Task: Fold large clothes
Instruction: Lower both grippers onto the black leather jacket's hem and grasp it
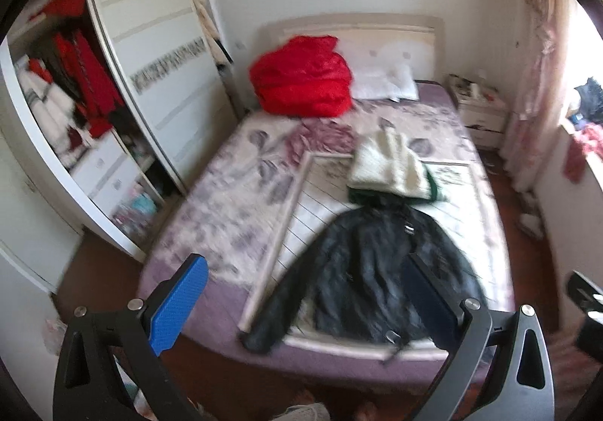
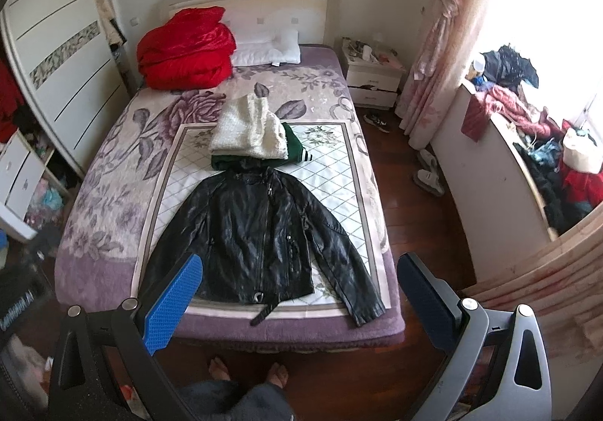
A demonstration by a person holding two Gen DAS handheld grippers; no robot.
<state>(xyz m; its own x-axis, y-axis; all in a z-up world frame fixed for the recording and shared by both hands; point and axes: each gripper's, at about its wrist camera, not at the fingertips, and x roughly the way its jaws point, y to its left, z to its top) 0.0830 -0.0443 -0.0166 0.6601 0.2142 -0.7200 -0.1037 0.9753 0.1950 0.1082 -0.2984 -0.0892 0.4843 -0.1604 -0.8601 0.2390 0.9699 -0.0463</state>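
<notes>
A black leather jacket point(image 2: 260, 232) lies flat and spread open-armed on the bed point(image 2: 113, 179), front up, collar toward the headboard; it also shows in the left wrist view point(image 1: 377, 270). A folded white fleece garment point(image 2: 247, 129) rests on a folded green one point(image 2: 296, 147) just beyond the collar. My left gripper point(image 1: 305, 304) is open and empty, held above the bed's foot end. My right gripper point(image 2: 301, 302) is open and empty, above the jacket's hem.
A red quilt point(image 2: 184, 49) and white pillow point(image 2: 267, 48) lie at the headboard. An open wardrobe point(image 1: 75, 100) stands left of the bed. A nightstand point(image 2: 371, 76), curtain point(image 2: 444, 44) and a cluttered window ledge point(image 2: 527, 142) are at the right. Shoes point(image 2: 427, 174) lie on the wooden floor.
</notes>
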